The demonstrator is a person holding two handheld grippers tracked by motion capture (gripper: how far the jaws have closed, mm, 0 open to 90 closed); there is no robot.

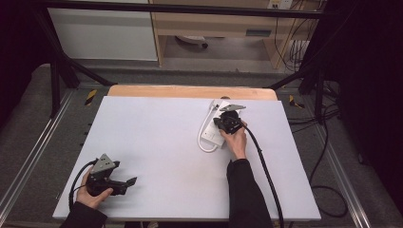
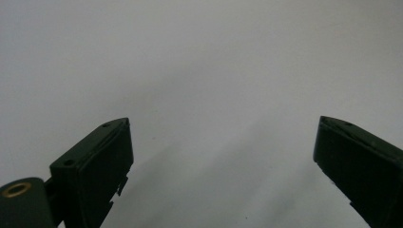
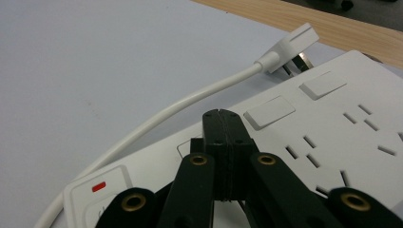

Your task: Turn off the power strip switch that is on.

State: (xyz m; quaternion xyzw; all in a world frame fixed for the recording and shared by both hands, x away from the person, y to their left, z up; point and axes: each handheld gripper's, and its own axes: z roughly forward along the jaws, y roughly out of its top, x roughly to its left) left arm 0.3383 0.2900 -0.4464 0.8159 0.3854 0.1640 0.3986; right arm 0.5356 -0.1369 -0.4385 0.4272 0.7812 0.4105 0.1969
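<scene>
White sheet covers the tabletop; a strip of bare light wood shows along its far edge.

Left gripper: black, two-jaw, with a grey three-cornered plate on top, held in the person's left hand near the near-left corner of the tabletop. Jaws stand wide apart, nothing between them; the left gripper view has plain white surface under them.

White plastic power strip with rocker switches and socket slots lies flat toward the far-right part of the tabletop, near the far edge. Its white cable loops off its left side, and the white plug rests at the strip's far end, close to the wooden edge.

Right gripper: jaws pressed together, holding nothing, tip over the strip's top face beside a white rocker switch; contact cannot be told. Right hand holds it above the strip.
</scene>
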